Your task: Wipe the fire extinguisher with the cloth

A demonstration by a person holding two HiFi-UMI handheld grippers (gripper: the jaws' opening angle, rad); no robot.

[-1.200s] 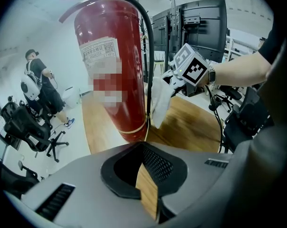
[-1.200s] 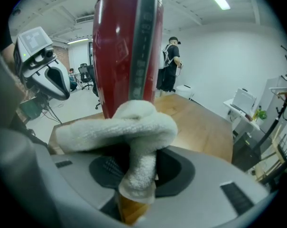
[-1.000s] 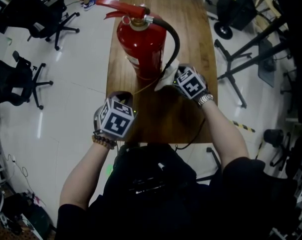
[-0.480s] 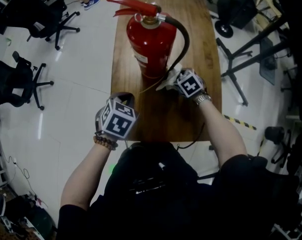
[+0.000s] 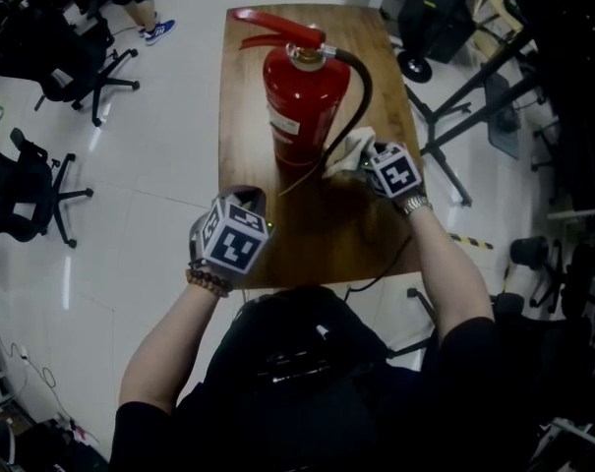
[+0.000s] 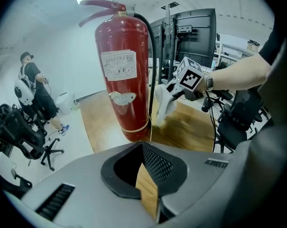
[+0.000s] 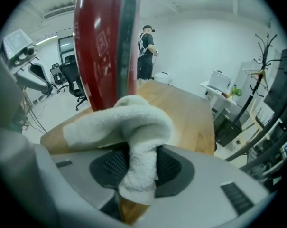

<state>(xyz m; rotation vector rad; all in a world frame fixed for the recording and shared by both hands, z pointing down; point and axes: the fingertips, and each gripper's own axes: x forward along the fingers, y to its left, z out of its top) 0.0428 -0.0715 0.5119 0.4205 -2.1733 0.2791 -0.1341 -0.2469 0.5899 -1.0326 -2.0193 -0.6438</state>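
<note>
- A red cylindrical steel fire extinguisher (image 5: 302,101) stands upright on the far half of the brown wooden bench (image 5: 317,234).
- The right gripper (image 5: 364,160) pinches a white terry cloth (image 5: 348,148); the cloth bunches ahead of its jaws.
- The cloth sits at the extinguisher's lower right side, beside the black hose (image 5: 363,96). Contact with the red body cannot be confirmed.
- The left gripper (image 5: 242,203), jaws pressed together on nothing, hovers at the bench's near left edge, apart from the extinguisher.

Upright red extinguisher (image 5: 305,96) (white cloth (image 5: 351,150) beside)
</note>
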